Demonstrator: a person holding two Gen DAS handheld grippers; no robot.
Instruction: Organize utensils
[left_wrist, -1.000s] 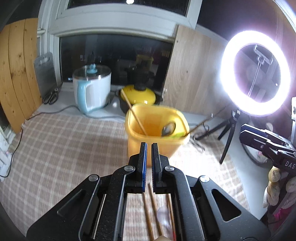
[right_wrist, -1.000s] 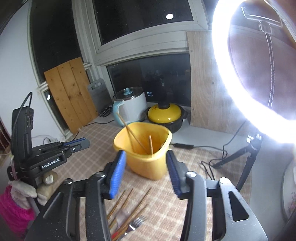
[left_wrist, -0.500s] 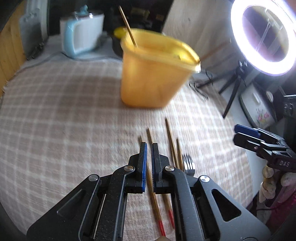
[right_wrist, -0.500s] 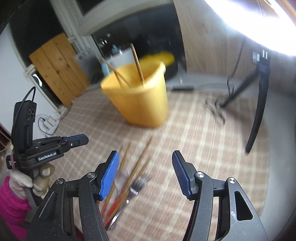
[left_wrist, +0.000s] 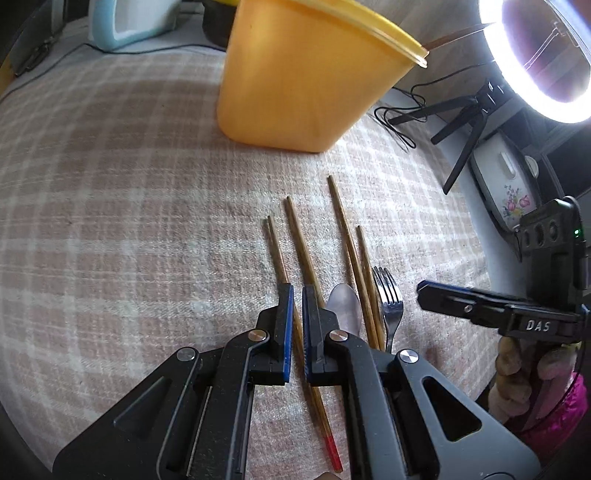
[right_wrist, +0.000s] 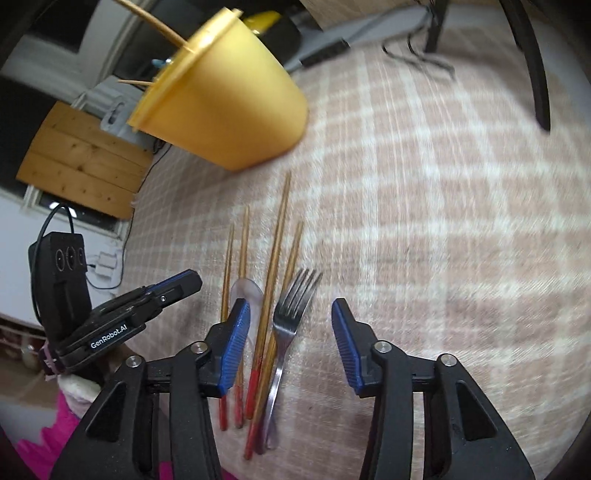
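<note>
Where the checked tablecloth (left_wrist: 110, 206) fills the middle of both views, the loose utensils lie side by side: four wooden chopsticks (left_wrist: 299, 243) with red ends, a clear plastic spoon (left_wrist: 345, 306) and a metal fork (left_wrist: 388, 299). In the left wrist view they run from the centre down toward the lower middle of the frame; in the right wrist view the chopsticks (right_wrist: 275, 254), the spoon (right_wrist: 247, 291) and the fork (right_wrist: 291, 314) sit in the lower centre, tines pointing up the frame.

Above them, in the upper middle of the left view, stands the yellow plastic container (left_wrist: 306, 74); in the right view the same container (right_wrist: 229, 107) appears upper left, with chopstick tips sticking out past its rim.

The left gripper (left_wrist: 297, 295) has its jaws pressed together and empty, low over two chopsticks in the lower centre. The right gripper (right_wrist: 290, 325) has its jaws spread but closing, with the fork and two chopsticks lying between them on the cloth, the pads not touching them.

A ring light (left_wrist: 539, 55) on a tripod glares at the upper right of the left view, and a pale blue kettle (left_wrist: 129, 22) sits at its upper left.
</note>
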